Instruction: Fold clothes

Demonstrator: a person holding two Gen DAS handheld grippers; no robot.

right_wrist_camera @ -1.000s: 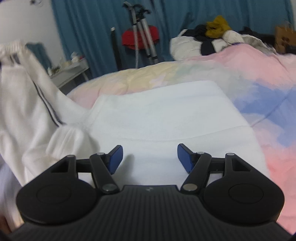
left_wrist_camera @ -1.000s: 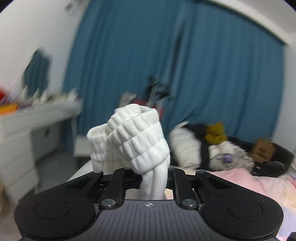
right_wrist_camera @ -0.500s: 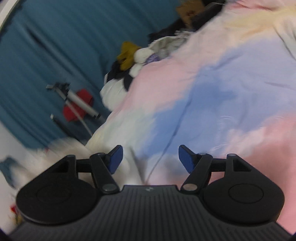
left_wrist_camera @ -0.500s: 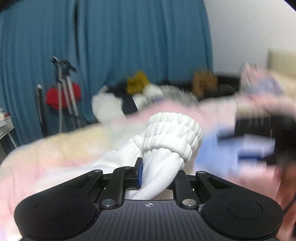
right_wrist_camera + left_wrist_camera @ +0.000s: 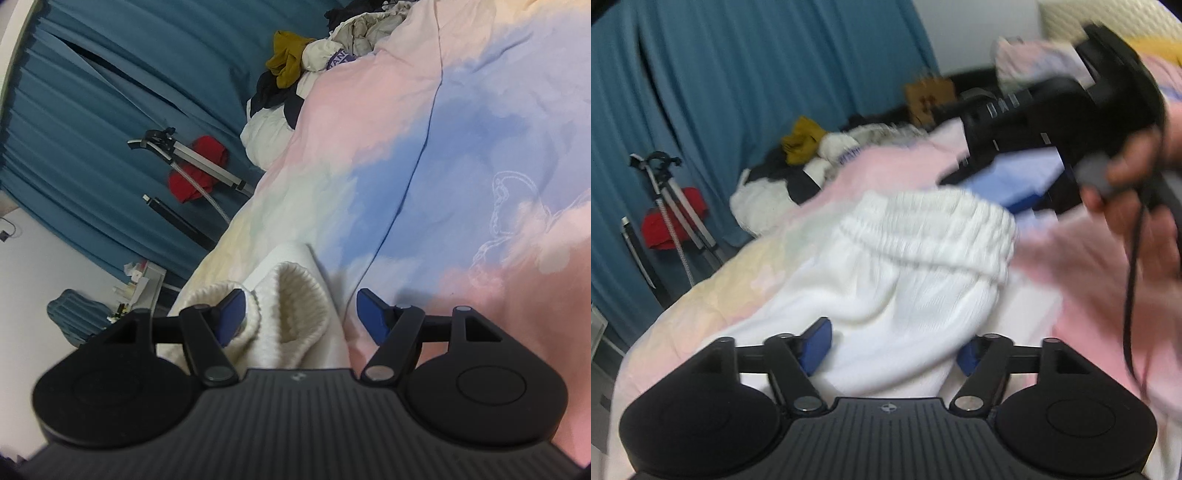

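Both grippers stand released: your left gripper (image 5: pixel 892 345) has just been opening, white pants (image 5: pixel 905 280) lying loose between its fingers; right gripper (image 5: pixel 297 317) straddles their cuffs. Soft, light, floppy knit; grab the ribbed waistband (image 5: pixel 923 229).

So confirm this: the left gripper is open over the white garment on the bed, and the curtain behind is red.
The curtain is blue, not red; the left wrist view shows it. The rest holds: the left gripper, jaws just opened, is over the white garment on the bed.
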